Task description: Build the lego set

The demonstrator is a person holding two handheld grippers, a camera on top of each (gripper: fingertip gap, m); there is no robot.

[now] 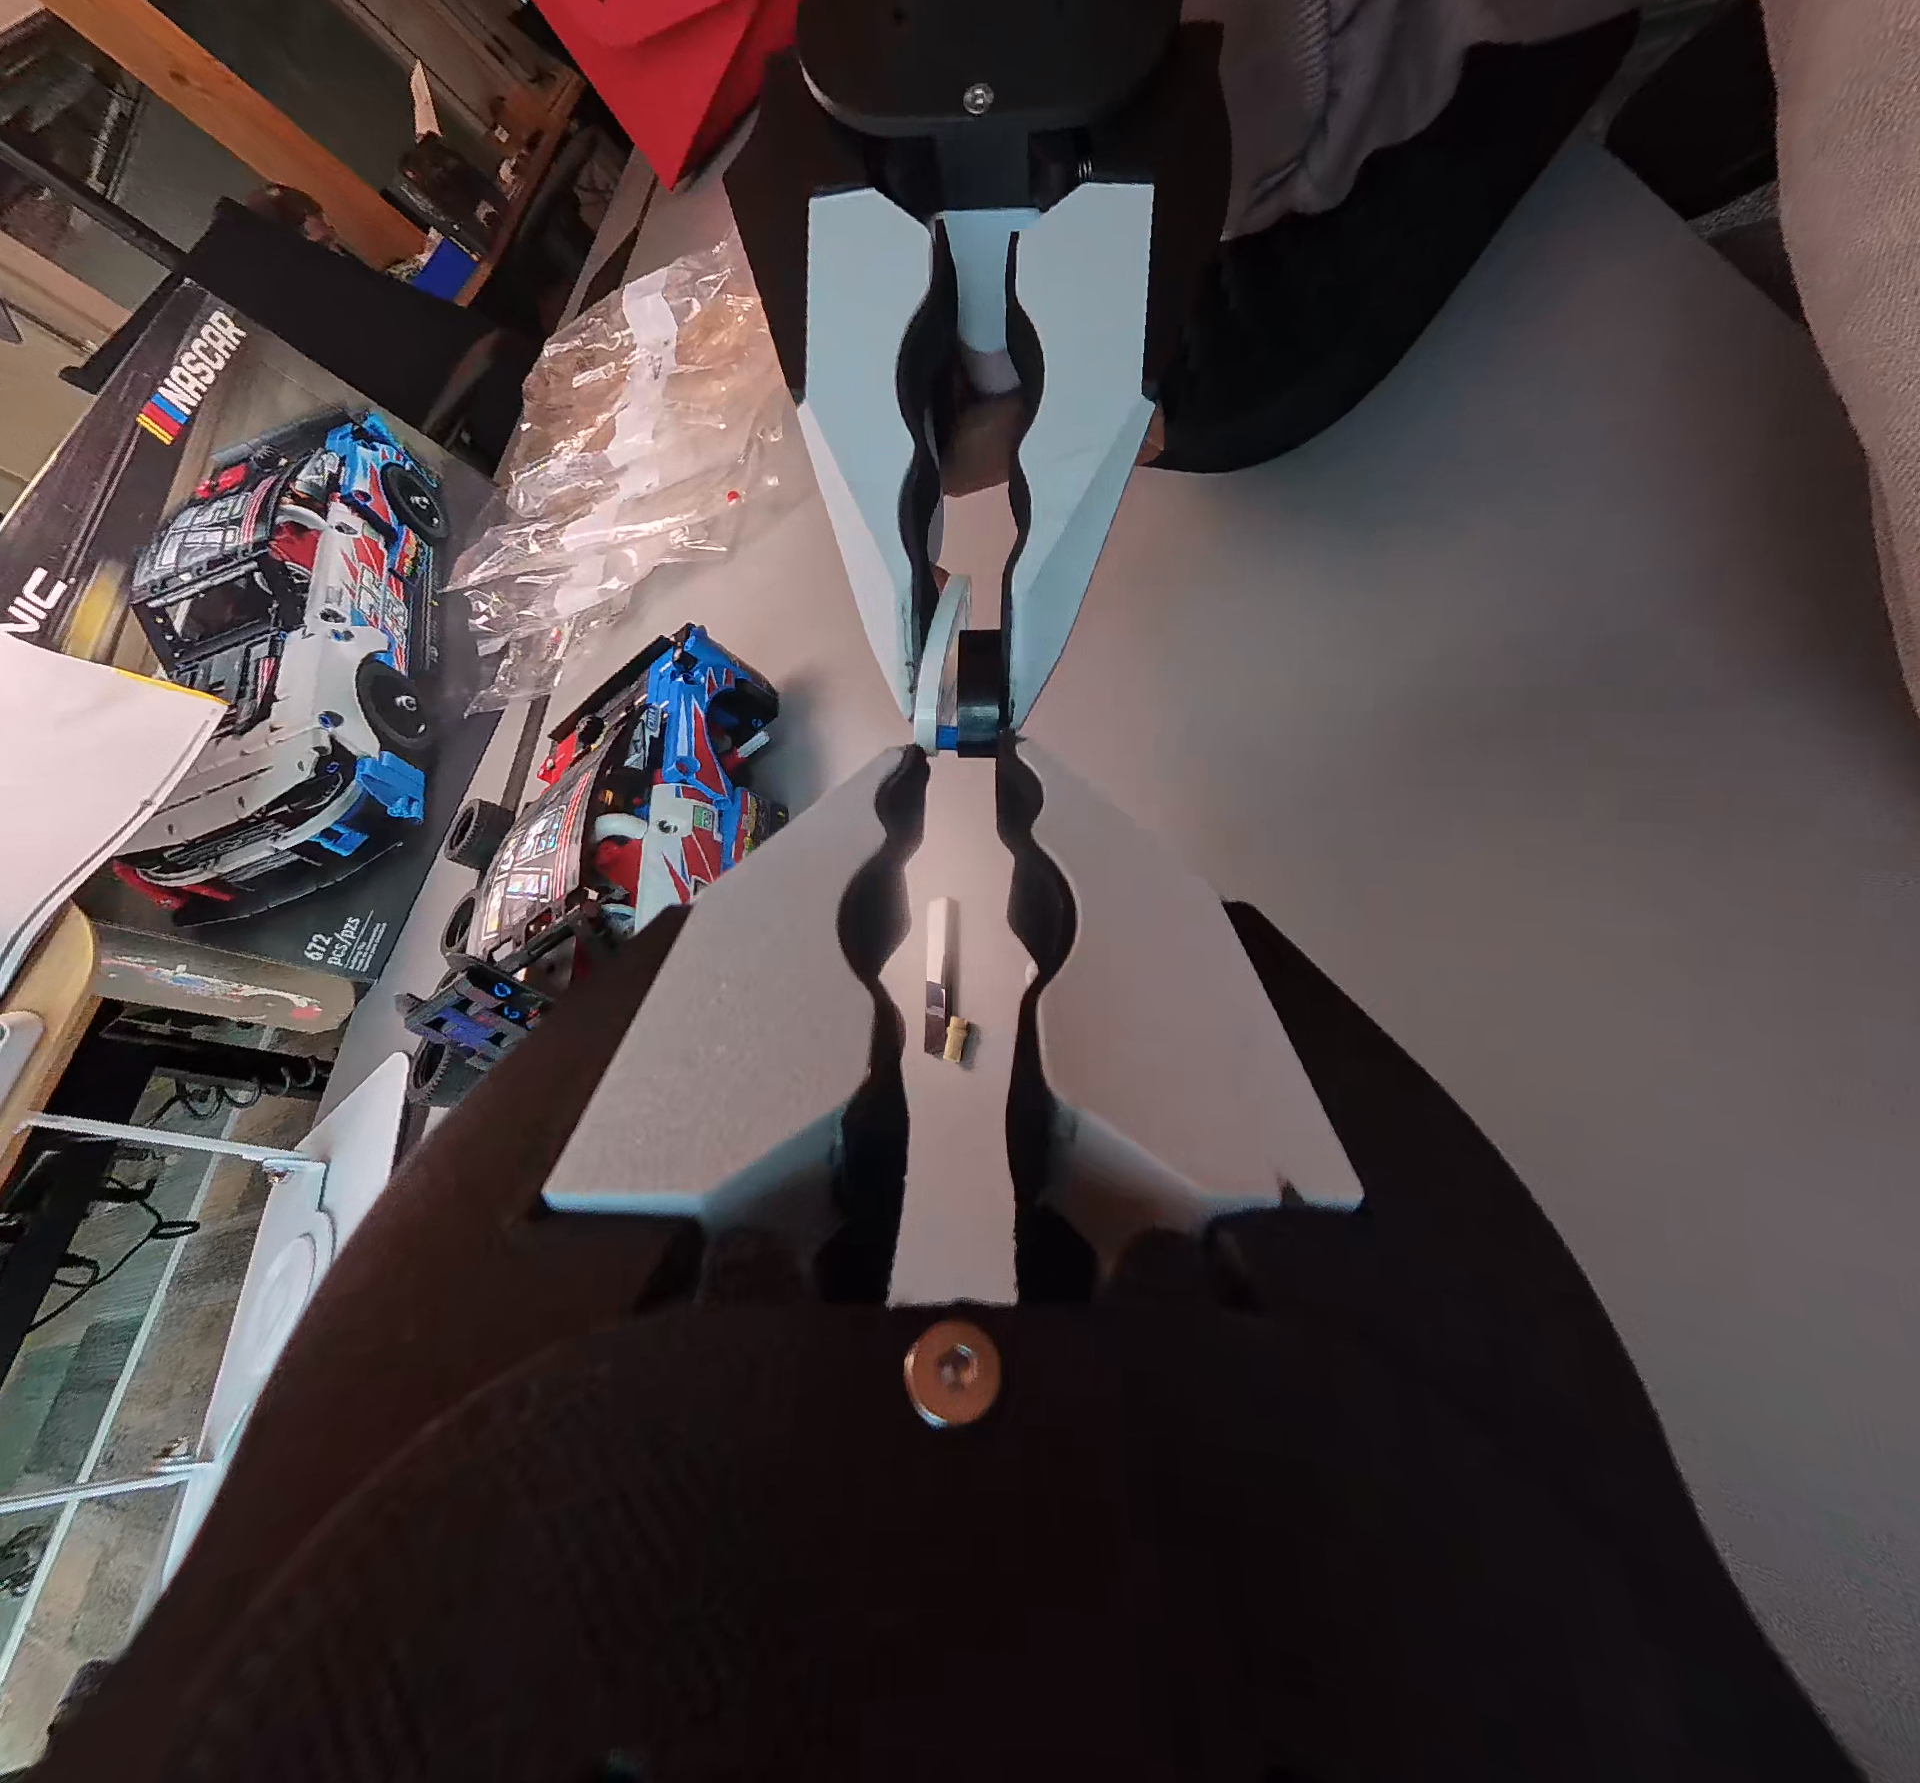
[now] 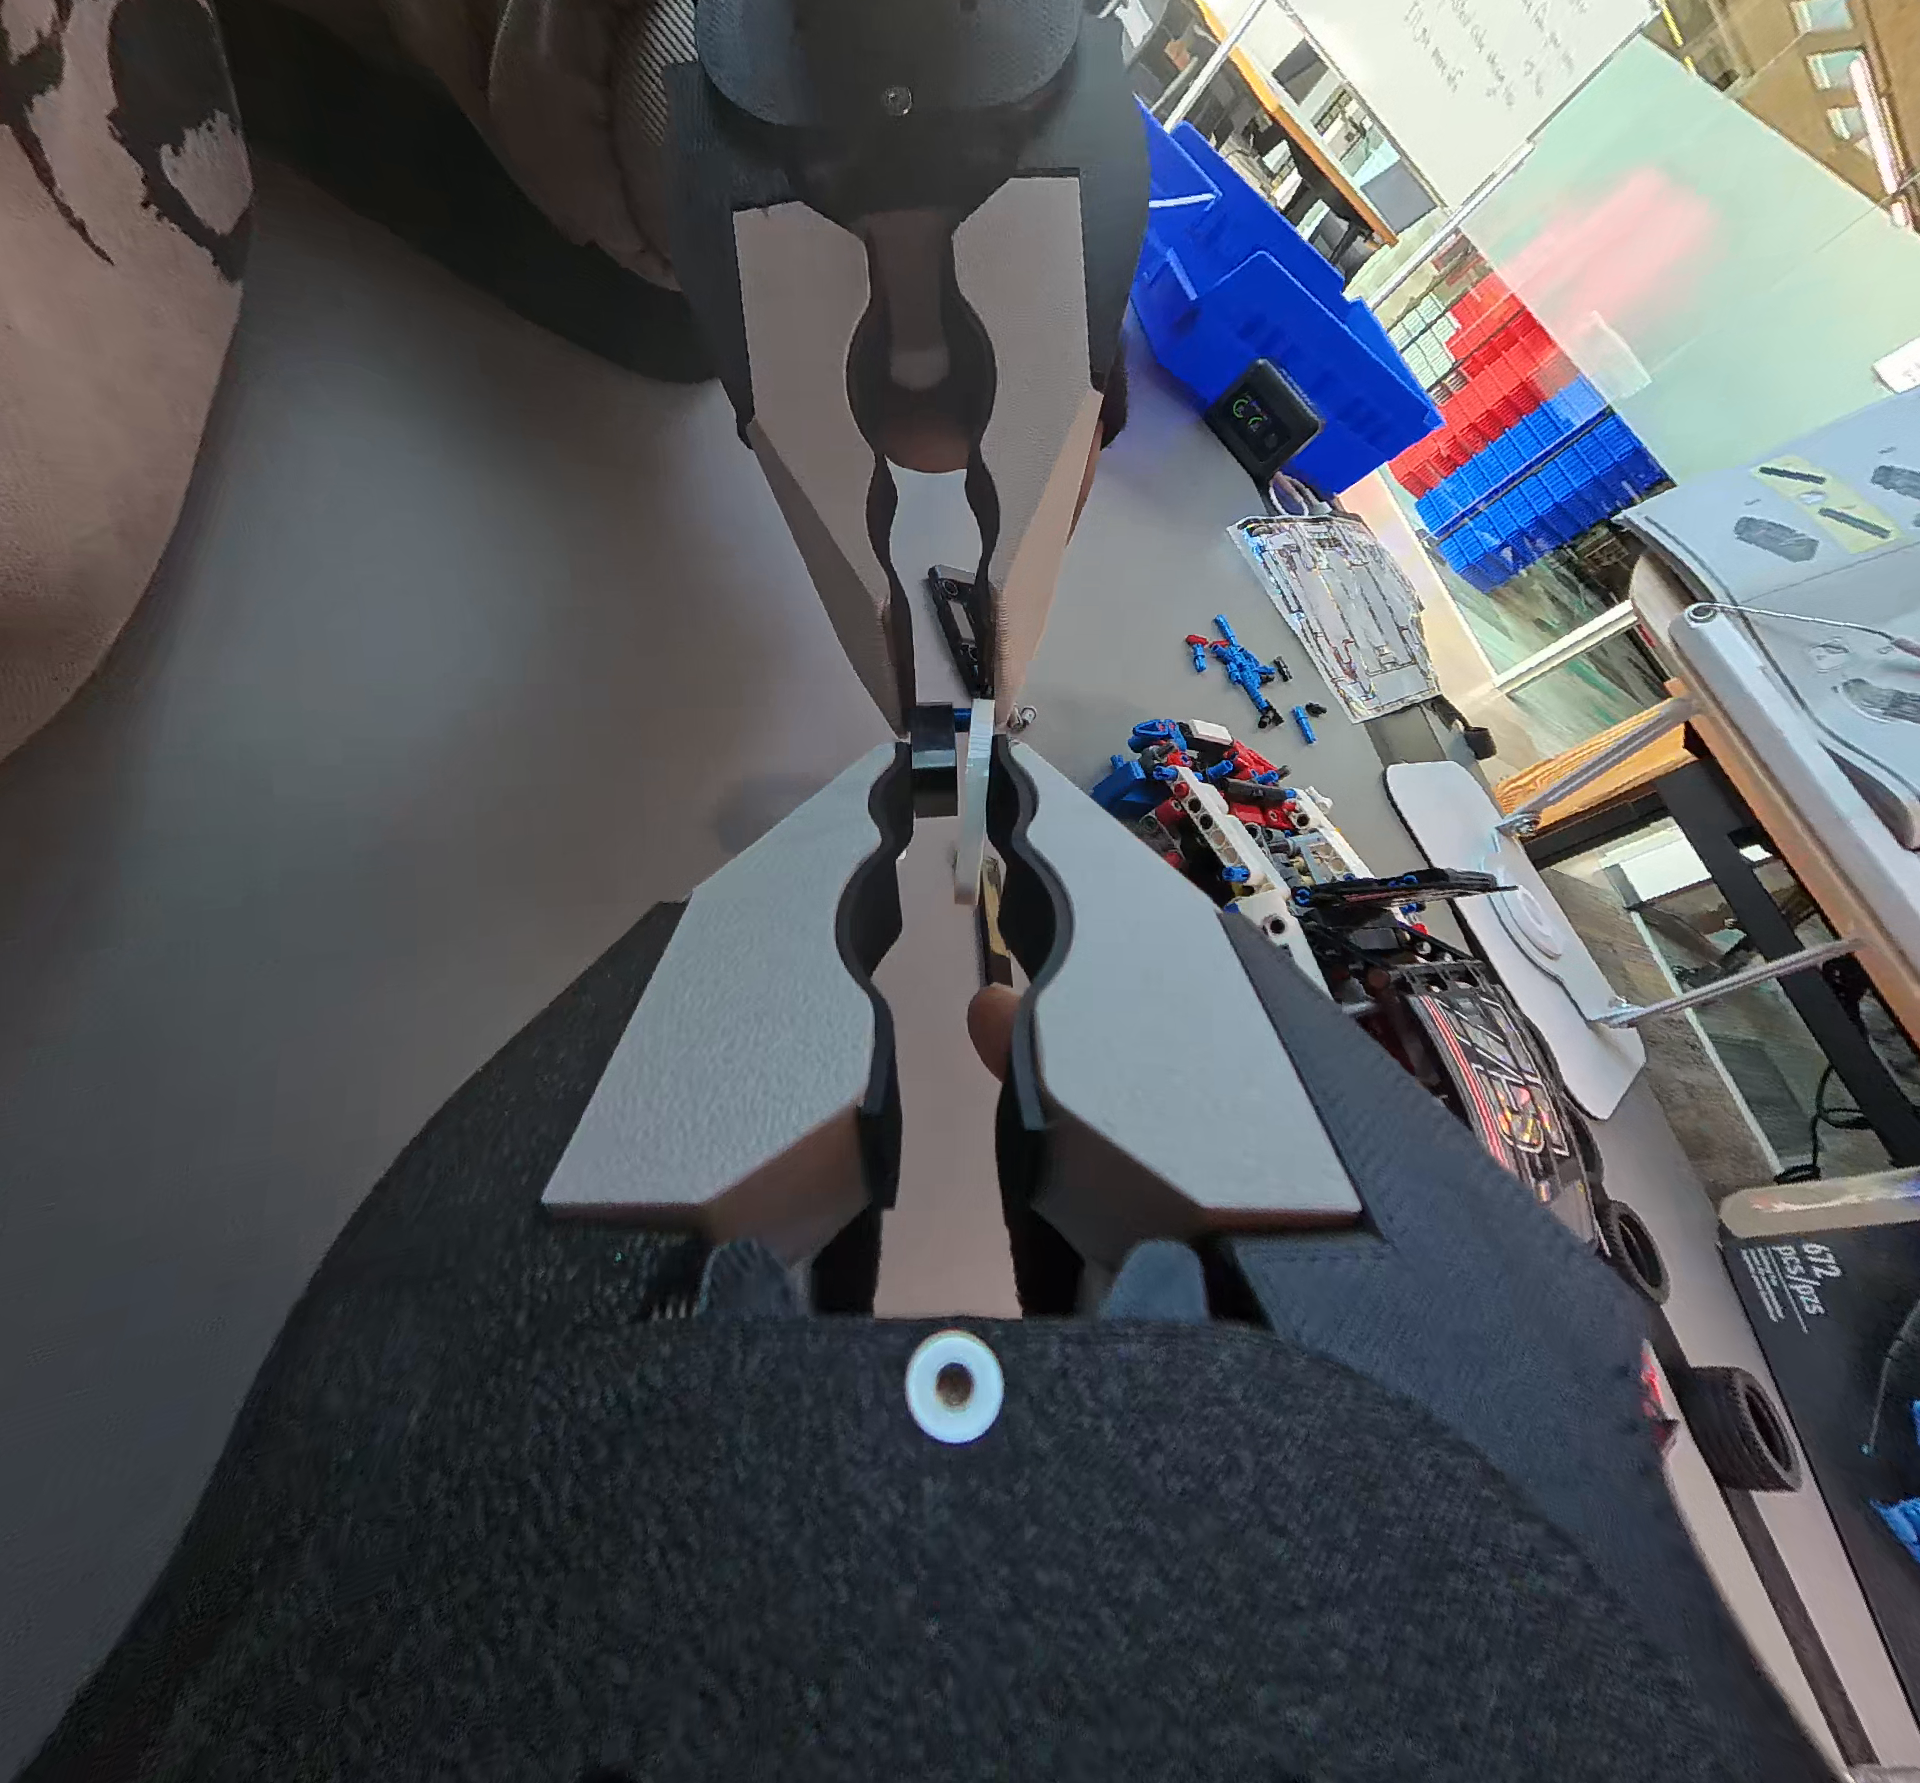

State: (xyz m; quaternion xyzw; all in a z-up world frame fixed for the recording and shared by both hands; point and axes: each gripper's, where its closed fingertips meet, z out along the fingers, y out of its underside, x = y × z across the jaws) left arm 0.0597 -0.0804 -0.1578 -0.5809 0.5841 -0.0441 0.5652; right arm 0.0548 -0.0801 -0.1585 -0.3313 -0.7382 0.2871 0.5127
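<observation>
My right gripper [image 2: 951, 746] is shut on a small assembly: a white curved panel [image 2: 977, 798] beside a black piece [image 2: 932, 767] with a blue pin. In the left wrist view the right gripper [image 1: 961, 710] points at me, holding the same panel [image 1: 940, 663] and black piece [image 1: 979, 689]. My left gripper [image 1: 961, 757] meets it tip to tip, its jaws a narrow gap apart with nothing seen between them. It also shows in the right wrist view [image 2: 951, 710]. A small white, black and tan piece [image 1: 940, 985] lies on the grey table [image 1: 1455, 798] under my left gripper.
The partly built car [image 1: 623, 840] stands left of the grippers, next to the set's box [image 1: 260, 590] and clear plastic bags [image 1: 623, 445]. Loose blue pins [image 2: 1247, 673], a sticker sheet [image 2: 1340, 611], a black beam [image 2: 958, 616], loose tyres [image 2: 1756, 1432] and blue bins [image 2: 1268, 320] are around. Only a small space, under 4 cm, lies between the two pairs of fingers. The partly built car [image 1: 623, 840] is about 20 cm from both grippers' fingertips.
</observation>
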